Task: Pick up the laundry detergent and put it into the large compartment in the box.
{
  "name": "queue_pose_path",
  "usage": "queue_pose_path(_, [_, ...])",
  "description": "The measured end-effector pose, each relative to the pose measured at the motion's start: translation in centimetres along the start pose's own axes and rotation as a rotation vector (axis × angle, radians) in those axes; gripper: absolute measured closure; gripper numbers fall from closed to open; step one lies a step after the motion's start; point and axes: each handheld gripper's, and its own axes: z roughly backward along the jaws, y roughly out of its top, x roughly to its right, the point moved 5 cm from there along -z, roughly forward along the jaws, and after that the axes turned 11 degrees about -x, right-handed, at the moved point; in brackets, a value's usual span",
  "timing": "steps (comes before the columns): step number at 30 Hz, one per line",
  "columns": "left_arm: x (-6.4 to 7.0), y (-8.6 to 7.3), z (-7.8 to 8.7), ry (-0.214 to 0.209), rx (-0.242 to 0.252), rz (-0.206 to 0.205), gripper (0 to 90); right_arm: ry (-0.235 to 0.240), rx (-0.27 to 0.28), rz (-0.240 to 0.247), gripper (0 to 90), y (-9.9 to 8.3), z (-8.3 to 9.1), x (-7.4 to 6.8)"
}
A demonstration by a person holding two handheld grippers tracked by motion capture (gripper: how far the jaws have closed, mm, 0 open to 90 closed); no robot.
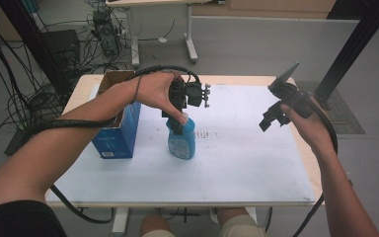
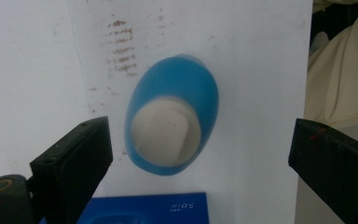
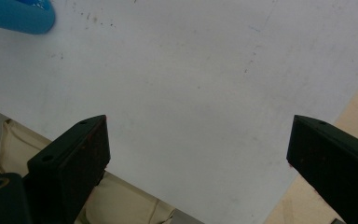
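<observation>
L tool [image 1: 180, 121] hangs right over the blue bottle [image 1: 181, 139], pointing straight down at it. Jaws spread wide, nothing gripped. In the L gripper view the bottle [image 2: 175, 114] sits between the two jaws, seen from the top: white cap [image 2: 165, 133] facing the cam, blue body round it. Gap on both sides, more on the R jaw side; no contact I can see. In the high view the L hand [image 1: 155, 91] wraps the tool body, a fingertip is near the cap; touching or not, can't tell.

Bottle stands upright on the white sheet [image 1: 246, 163] covering the desk [image 1: 86, 84], approx center-left. Blue carton [image 1: 116, 133] stands just beside it on its left, top flaps open, small gap between them. Carton edge w/ white print also at the bottom of the L gripper view [image 2: 149, 210]. Brownish smudges on the sheet [image 2: 121, 46] just past the bottle.

R tool [image 1: 272, 118] held up in the air over the R side of the desk, well apart from the bottle, R hand [image 1: 308, 121] behind it. Jaws wide, empty. R gripper view looks down on bare white sheet [image 3: 191, 93], a bit of the blue bottle [image 3: 18, 16] in the top left corner, wood desk edge [image 3: 349, 121] at right.
</observation>
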Motion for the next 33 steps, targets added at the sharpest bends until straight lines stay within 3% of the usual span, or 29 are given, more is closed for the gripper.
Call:
queue_pose_path(20, [-0.8,0.9,-2.8,-0.021,-0.006,0.002,6.4,0.005,-0.007,0.006,6.1,0.3,-0.4,0.1])
queue_pose_path(33, [-1.2,1.0,-3.2,-0.022,-0.007,0.008,6.5,0.01,-0.008,0.004,6.1,0.4,-0.6,0.4])
